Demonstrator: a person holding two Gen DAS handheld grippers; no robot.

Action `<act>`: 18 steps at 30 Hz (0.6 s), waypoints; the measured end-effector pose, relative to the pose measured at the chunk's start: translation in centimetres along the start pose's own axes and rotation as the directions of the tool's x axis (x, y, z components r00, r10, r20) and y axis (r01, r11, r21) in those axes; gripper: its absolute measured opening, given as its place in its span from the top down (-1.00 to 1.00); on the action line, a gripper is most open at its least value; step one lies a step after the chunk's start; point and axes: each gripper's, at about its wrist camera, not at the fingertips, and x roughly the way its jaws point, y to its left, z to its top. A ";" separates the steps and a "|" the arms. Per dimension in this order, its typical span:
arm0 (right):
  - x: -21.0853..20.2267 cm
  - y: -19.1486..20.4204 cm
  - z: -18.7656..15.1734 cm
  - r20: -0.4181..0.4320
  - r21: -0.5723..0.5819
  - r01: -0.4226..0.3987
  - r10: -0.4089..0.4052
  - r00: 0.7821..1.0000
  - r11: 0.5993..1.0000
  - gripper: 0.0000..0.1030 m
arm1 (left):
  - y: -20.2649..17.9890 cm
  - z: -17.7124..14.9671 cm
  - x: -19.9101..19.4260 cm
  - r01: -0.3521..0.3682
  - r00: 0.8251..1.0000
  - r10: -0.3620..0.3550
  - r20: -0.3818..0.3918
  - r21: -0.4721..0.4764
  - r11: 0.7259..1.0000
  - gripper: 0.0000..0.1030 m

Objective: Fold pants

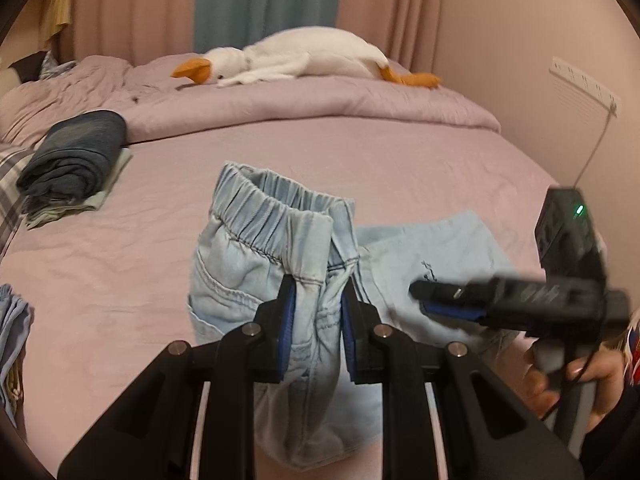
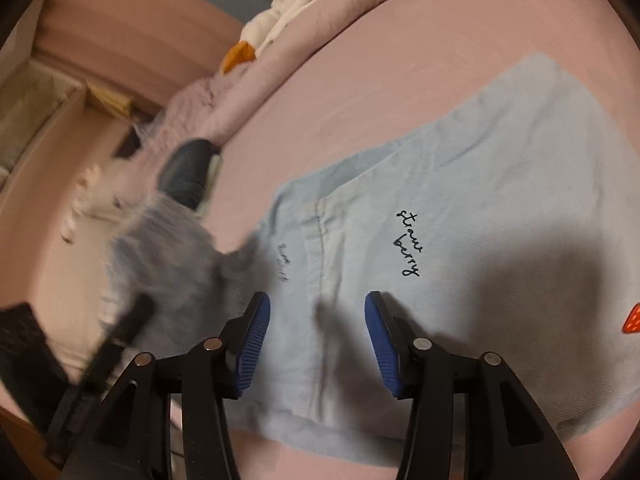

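Note:
Light blue denim pants (image 1: pixel 276 216) lie on the pink bed sheet (image 1: pixel 120 264). My left gripper (image 1: pixel 318 292) is shut on bunched cloth just below the elastic waistband and holds that end lifted off the bed. In the right wrist view the rest of the pants (image 2: pixel 460 184) lies flat, with black script and a red strawberry patch (image 2: pixel 632 320). My right gripper (image 2: pixel 316 300) hovers open over this flat part, its blue pads (image 2: pixel 256 332) apart and clear of the cloth. From the left wrist view that right gripper (image 1: pixel 424 298) reaches in from the right, held by a hand (image 1: pixel 580 376).
A stack of folded dark garments (image 1: pixel 76 160) sits at the left of the bed. A white plush goose (image 1: pixel 304 56) lies on the rumpled duvet at the back. A power strip (image 1: pixel 584 84) hangs on the right wall. More cloth (image 1: pixel 12 320) shows at the left edge.

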 end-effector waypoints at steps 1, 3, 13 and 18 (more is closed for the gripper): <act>-0.2 -0.6 0.0 0.012 0.044 -0.076 0.076 0.997 0.996 -0.03 | -0.4 -0.1 0.5 0.001 1.000 -0.001 -0.012 0.014 1.000 0.61; 0.0 -1.0 0.1 0.030 0.115 -0.187 0.185 0.982 0.976 -0.13 | -0.9 -0.4 1.1 0.002 1.000 -0.002 -0.027 0.030 1.000 0.61; 1.6 -1.5 -0.4 0.013 0.252 -0.425 0.436 0.900 0.869 -0.35 | -3.9 -2.4 4.0 0.099 0.985 -0.079 -0.155 0.128 0.987 0.36; 2.2 -1.4 -0.4 -0.042 0.259 -0.373 0.396 0.917 0.891 -0.35 | -2.2 -3.0 2.0 0.181 0.976 -0.173 -0.129 0.047 0.982 0.25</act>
